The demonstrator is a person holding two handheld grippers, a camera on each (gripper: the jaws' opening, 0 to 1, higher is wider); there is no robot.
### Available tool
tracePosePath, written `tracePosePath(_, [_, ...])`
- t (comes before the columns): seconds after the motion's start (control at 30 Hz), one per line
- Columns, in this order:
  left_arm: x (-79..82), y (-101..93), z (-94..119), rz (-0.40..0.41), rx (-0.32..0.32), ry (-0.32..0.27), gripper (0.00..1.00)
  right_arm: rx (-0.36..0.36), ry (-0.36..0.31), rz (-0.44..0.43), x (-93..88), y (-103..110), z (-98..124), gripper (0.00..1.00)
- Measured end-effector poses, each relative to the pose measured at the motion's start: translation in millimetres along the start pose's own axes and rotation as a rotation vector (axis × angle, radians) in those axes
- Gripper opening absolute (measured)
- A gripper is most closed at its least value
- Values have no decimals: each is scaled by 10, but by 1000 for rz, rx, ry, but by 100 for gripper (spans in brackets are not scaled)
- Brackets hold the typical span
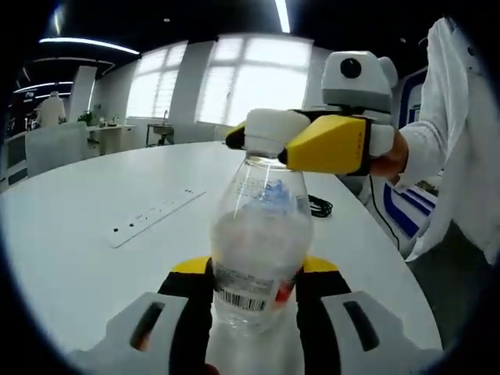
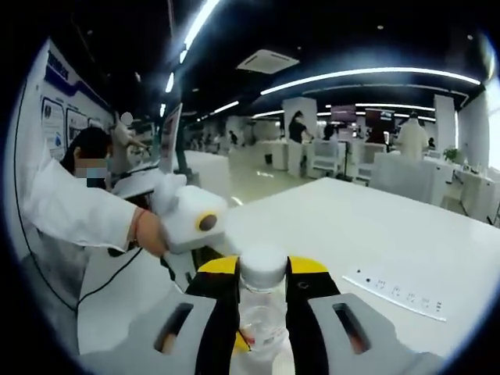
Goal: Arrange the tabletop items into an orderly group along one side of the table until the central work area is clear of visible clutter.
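Your left gripper (image 1: 254, 301) clamps the clear bottle (image 1: 260, 242) by its body between both jaws, while your right gripper (image 2: 262, 293) grips its white cap (image 2: 262, 268) from above. Left gripper view adds a power strip (image 1: 156, 216) beyond the jaws on the white table (image 1: 78, 258).

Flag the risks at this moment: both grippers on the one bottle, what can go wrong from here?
1. The left gripper clamps the clear bottle at its body while the right gripper sits at the cap. If they pull differently, the thin plastic may buckle or slip.
2. If the cap loosens, the contents could spill onto the white table, near the power strip.
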State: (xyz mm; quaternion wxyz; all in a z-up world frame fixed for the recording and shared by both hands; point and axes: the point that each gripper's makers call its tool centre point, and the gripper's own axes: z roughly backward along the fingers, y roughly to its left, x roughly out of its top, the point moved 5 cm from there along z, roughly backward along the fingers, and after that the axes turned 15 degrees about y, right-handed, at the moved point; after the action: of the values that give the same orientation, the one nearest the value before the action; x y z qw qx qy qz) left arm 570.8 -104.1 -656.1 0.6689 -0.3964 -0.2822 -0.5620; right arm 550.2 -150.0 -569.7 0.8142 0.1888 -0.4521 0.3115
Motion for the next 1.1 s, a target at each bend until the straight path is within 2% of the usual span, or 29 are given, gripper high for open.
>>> tracePosePath(0.4, [-54,11,-79,4,-4,9,42,-27,33,52,-82,21,-15,19])
tracePosePath(0.7, [-116,25,-107,2,2,35,42,-42,60,60,-170,45,-33,19])
tracePosePath(1.1, [-117,44,-92,25,4,21,42,-59,63,41,-161,3,-20,20])
